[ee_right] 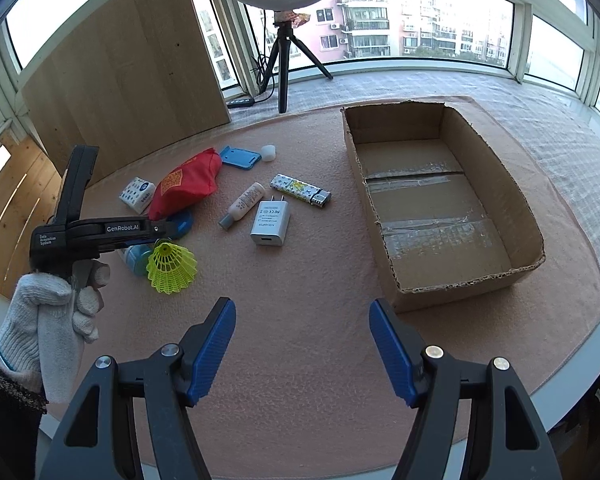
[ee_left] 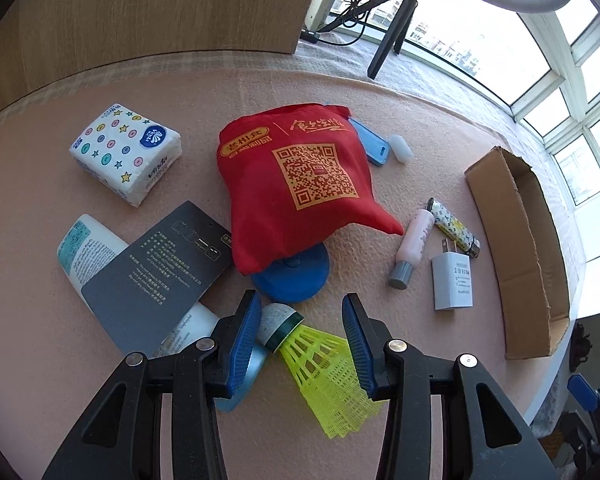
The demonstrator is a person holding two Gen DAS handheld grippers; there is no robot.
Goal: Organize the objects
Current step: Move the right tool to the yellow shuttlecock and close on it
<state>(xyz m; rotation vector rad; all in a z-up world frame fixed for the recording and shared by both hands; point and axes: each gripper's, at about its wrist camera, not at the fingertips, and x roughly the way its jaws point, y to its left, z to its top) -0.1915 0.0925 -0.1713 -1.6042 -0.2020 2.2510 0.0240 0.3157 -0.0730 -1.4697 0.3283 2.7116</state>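
Note:
A yellow plastic shuttlecock (ee_left: 320,364) with a white cork lies between the blue pads of my left gripper (ee_left: 302,298), and both pads touch it. Its skirt points back toward the camera, over the cap of a lotion tube (ee_left: 88,248). In the right wrist view the shuttlecock (ee_right: 172,266) sits at the tip of the left gripper (ee_right: 160,240), which a gloved hand (ee_right: 52,320) holds. My right gripper (ee_right: 302,304) hangs open and empty over bare cloth, in front of an empty cardboard box (ee_right: 460,292).
On the pink cloth lie a red bag (ee_left: 300,184), tissue pack (ee_left: 126,152), grey card (ee_left: 160,268), blue disc (ee_left: 296,280), pink bottle (ee_left: 414,246), lighter (ee_left: 454,226), white charger (ee_left: 452,280) and blue case (ee_left: 374,142). A tripod (ee_right: 284,64) stands behind.

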